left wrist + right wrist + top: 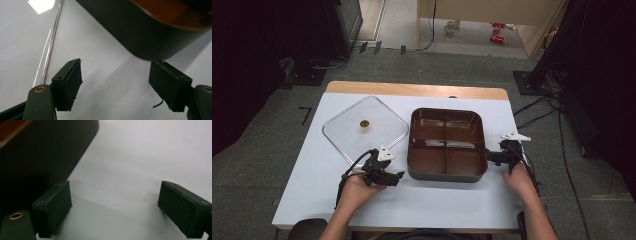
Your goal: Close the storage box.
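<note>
Setting: grey carpeted floor around a white table top (pixel 312 200) with a wooden far edge; we work from its near side.
Thing in hand: dark brown square pot with four inner compartments (pixel 447 144), standing at the middle of the table, between our two grippers.
Beside it: clear square glass lid with a brass knob (pixel 364 127), lying flat to the pot's left, apart from it.
Handling: we judge the pot stiff, smooth-walled and rather heavy; the walls look slippery, so we would take it at the rim on both sides.
Left gripper (pixel 115 85): jaws partly spread, nothing between them, near the pot's near left corner.
Right gripper (pixel 115 207): jaws wide apart, empty, just beside the pot's right wall.
</note>
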`<state>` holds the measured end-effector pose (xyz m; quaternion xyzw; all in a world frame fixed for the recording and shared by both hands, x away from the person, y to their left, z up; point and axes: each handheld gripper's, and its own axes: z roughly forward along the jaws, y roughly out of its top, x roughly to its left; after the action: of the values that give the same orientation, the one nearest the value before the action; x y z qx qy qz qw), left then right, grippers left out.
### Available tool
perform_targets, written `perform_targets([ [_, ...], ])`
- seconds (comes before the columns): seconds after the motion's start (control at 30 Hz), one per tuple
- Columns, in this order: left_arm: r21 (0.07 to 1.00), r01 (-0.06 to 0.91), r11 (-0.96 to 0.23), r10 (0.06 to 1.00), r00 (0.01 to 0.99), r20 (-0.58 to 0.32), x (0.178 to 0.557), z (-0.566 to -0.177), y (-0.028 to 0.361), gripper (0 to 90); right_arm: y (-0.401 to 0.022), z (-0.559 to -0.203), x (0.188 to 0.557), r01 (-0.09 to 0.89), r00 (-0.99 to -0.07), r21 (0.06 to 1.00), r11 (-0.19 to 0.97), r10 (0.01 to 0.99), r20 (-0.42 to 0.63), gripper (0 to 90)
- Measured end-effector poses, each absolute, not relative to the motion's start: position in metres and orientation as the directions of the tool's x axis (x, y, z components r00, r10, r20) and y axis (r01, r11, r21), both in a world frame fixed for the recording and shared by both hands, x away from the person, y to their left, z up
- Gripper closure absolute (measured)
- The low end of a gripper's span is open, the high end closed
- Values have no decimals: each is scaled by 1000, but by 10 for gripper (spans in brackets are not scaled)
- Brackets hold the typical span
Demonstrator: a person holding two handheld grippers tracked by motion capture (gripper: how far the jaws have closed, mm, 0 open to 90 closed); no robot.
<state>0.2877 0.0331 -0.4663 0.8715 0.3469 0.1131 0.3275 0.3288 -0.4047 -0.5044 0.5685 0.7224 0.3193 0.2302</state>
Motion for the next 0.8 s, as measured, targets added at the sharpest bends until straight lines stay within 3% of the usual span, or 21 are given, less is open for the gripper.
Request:
perform_targets([
  [0.17,662,542,-518,674,735,-74,293,-457,31,230,-405,-504,329,675,-248,723,150,968,31,109],
  [0.8,639,521,-567,634,771,-66,319,-443,33,253,-405,-504,329,675,-248,723,150,968,30,109],
])
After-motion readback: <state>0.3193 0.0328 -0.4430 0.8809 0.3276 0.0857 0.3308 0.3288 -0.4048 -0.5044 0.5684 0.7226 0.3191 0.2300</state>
